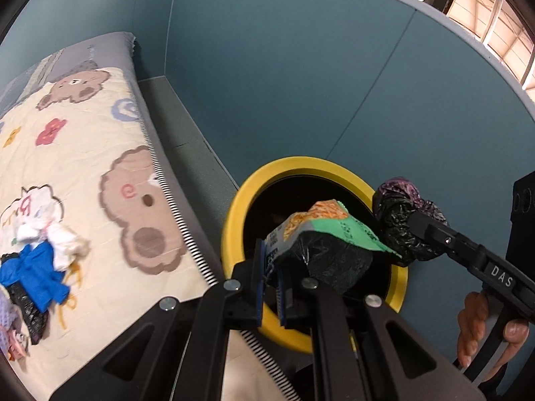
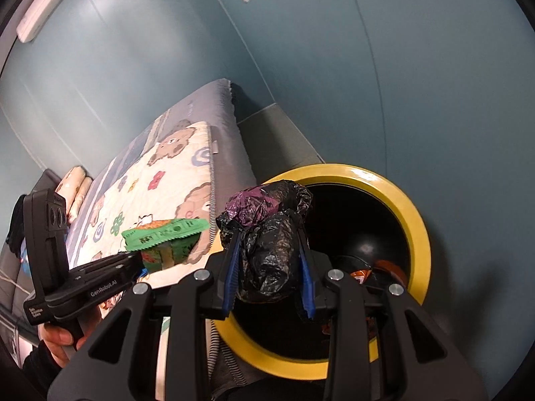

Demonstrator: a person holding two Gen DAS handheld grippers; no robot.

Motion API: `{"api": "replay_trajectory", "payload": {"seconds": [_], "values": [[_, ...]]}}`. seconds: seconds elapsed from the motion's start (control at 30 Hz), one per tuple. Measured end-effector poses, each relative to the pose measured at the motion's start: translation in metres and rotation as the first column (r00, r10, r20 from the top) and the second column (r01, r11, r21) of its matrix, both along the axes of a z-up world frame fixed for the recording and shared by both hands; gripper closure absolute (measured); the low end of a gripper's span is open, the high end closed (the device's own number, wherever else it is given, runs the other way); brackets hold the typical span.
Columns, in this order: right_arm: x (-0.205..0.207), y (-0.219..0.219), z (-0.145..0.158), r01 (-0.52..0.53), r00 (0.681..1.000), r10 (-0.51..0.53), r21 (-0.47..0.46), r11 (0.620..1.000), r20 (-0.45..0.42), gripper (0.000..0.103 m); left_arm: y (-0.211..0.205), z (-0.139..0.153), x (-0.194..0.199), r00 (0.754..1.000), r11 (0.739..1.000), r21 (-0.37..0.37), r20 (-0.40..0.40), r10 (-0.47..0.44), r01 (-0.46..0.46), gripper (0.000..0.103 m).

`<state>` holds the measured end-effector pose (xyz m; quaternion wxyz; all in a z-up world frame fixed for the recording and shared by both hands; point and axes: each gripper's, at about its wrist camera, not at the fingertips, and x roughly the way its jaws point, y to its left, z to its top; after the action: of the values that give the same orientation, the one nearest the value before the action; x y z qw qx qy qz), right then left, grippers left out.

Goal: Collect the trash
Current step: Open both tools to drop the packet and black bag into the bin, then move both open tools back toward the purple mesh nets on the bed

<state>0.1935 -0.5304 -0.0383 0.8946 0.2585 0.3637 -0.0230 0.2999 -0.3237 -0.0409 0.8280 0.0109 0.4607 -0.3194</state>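
Note:
A round bin with a yellow rim [image 1: 264, 180] [image 2: 414, 214] and black inside stands on the floor beside the bed. My left gripper [image 1: 271, 277] is shut on a green and orange snack wrapper [image 1: 334, 227], held over the bin's mouth. In the right wrist view the same wrapper [image 2: 167, 234] hangs left of the bin. My right gripper [image 2: 269, 277] is shut on a crumpled black and purple plastic bag [image 2: 271, 244], at the bin's near left rim. The bag [image 1: 404, 220] also shows at the right of the left wrist view. Orange trash [image 2: 384, 267] lies inside the bin.
A bed with a cream bear-print quilt [image 1: 83, 167] [image 2: 160, 180] lies left of the bin. On it sits a pile of white, blue and black scraps [image 1: 40, 250]. Blue-grey walls [image 1: 301, 67] close in behind the bin. A person's hand [image 1: 481, 327] grips the right tool's handle.

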Motion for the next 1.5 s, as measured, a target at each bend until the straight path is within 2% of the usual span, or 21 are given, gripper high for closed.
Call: {"api": "replay_trajectory", "payload": {"seconds": [0.27, 0.33, 0.4, 0.57, 0.63, 0.7, 0.87, 0.93, 1.17, 1.5], "values": [[0.007, -0.013, -0.013, 0.038, 0.999, -0.038, 0.015, 0.999, -0.029, 0.069, -0.019, -0.011, 0.005, 0.999, 1.0, -0.027, -0.051, -0.01, 0.009, 0.096], [0.004, -0.016, -0.012, 0.043, 0.999, -0.043, 0.018, 0.999, -0.028, 0.068, -0.019, -0.013, 0.009, 0.998, 0.999, -0.032, -0.062, -0.009, 0.008, 0.087], [0.002, -0.017, -0.011, 0.051, 0.998, -0.05, 0.018, 0.999, -0.027, 0.067, -0.019, -0.012, 0.01, 0.998, 0.999, -0.038, -0.064, -0.005, 0.003, 0.072], [-0.004, -0.02, -0.007, 0.075, 0.997, -0.075, 0.016, 0.997, -0.016, 0.056, -0.016, -0.005, 0.007, 0.999, 0.999, -0.052, -0.045, 0.005, -0.008, 0.054], [-0.007, -0.021, -0.006, 0.086, 0.996, -0.086, 0.014, 0.996, -0.014, 0.052, -0.014, -0.001, 0.004, 0.999, 0.999, -0.054, -0.033, 0.007, -0.008, 0.05], [-0.008, -0.022, -0.005, 0.092, 0.996, -0.091, 0.019, 0.996, -0.013, 0.051, -0.009, 0.003, 0.002, 1.0, 0.998, -0.053, -0.015, 0.021, -0.022, 0.038], [-0.012, -0.014, -0.003, 0.076, 0.997, -0.076, 0.024, 0.997, -0.009, 0.047, 0.01, 0.01, -0.002, 0.998, 0.997, -0.048, 0.025, 0.057, -0.056, 0.029], [-0.014, -0.011, -0.001, 0.061, 0.998, -0.061, 0.027, 0.998, -0.001, 0.042, 0.02, 0.012, -0.001, 0.997, 0.996, -0.048, 0.026, 0.07, -0.068, 0.027], [-0.011, 0.02, 0.008, -0.02, 1.0, 0.02, 0.012, 1.0, 0.018, 0.04, 0.064, 0.019, 0.0, 0.987, 0.988, -0.047, 0.051, 0.152, -0.15, 0.017], [0.005, 0.085, 0.024, -0.141, 0.989, 0.142, -0.019, 0.99, 0.045, 0.037, 0.143, 0.027, 0.004, 0.956, 0.958, -0.05, 0.071, 0.284, -0.281, 0.016]]}}
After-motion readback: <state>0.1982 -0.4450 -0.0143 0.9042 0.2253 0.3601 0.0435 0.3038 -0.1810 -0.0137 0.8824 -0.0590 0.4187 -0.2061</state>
